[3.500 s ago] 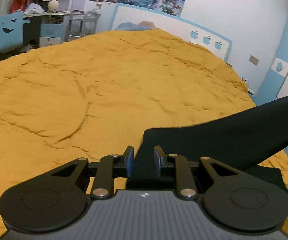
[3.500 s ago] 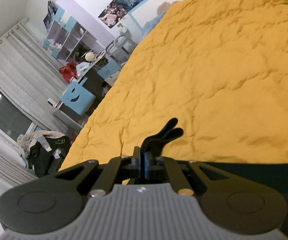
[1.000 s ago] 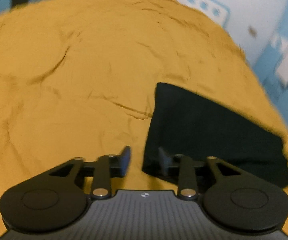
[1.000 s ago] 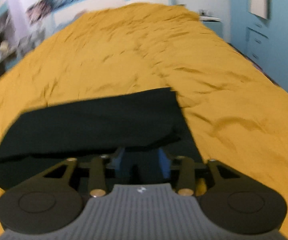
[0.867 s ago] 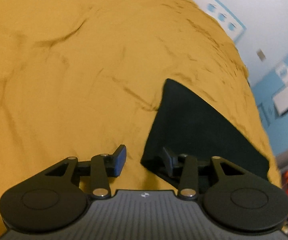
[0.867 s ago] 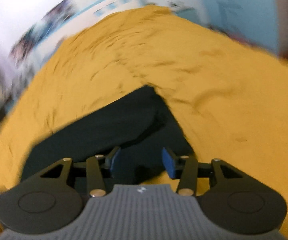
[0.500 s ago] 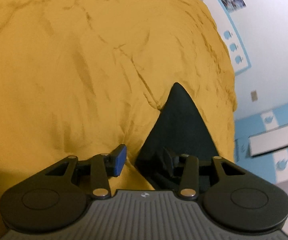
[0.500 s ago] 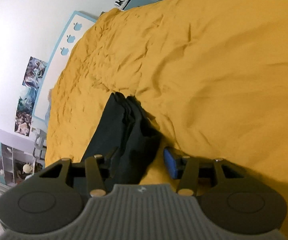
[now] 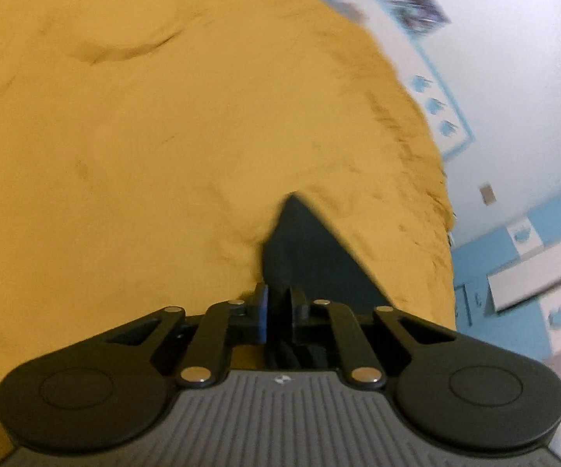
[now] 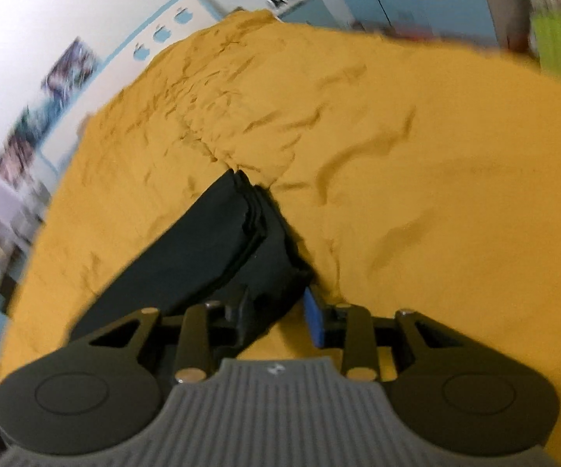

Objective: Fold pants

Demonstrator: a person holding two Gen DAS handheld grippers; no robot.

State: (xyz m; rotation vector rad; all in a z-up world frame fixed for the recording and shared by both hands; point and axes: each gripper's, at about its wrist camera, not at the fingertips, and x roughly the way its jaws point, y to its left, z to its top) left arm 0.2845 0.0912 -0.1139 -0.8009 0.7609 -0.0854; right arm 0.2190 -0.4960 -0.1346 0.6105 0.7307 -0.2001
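Black pants point(image 10: 210, 245) lie folded in a thick stack on the mustard-yellow bedspread point(image 10: 416, 148). In the right wrist view my right gripper point(image 10: 278, 315) straddles the stack's near corner. Its jaws are closing; cloth rests against the left finger, while the blue pad point(image 10: 313, 319) stands just off the edge. In the left wrist view the pants point(image 9: 307, 249) run forward as a dark wedge. My left gripper point(image 9: 278, 309) is closing, and its jaws pinch the near edge of the cloth with only a narrow dark gap left.
The bedspread point(image 9: 144, 136) stretches wide to the left and ahead. A white headboard with blue trim point(image 9: 432, 89) and a blue-and-white wardrobe point(image 9: 533, 241) stand past the bed's edge. A green object point(image 10: 560, 46) and blurred furniture sit at the far right.
The left jaws went from wide apart beside the pants to pinched on their edge. The right jaws narrowed around the stack's corner. Both views rolled and shifted.
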